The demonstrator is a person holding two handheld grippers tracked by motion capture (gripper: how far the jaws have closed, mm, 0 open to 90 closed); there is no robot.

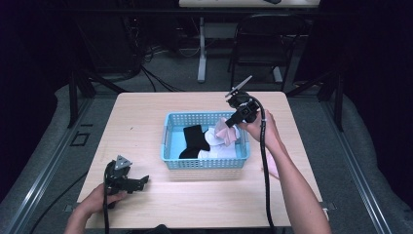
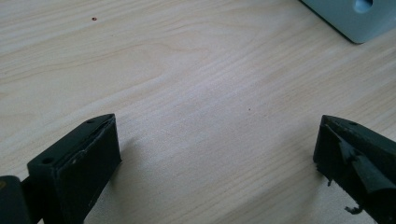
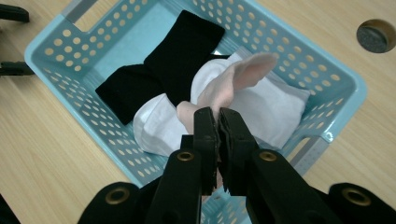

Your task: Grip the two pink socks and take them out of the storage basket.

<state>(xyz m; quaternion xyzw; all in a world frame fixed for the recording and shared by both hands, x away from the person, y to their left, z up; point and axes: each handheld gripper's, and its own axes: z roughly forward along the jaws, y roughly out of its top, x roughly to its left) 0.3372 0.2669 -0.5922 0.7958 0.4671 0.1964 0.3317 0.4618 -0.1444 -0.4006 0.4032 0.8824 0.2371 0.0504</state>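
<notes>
The right gripper pinches a pink sock above the right end of the blue basket. Lift straight until it clears the rim. The left gripper rests wide open near the table's front left corner.

From above our side of the table we look forward and down, the blue basket toward twelve o'clock. Our left gripper view skims the tabletop closely, catching the basket's corner at one o'clock. Our right gripper view looks steeply down into the same basket from close above.
</notes>
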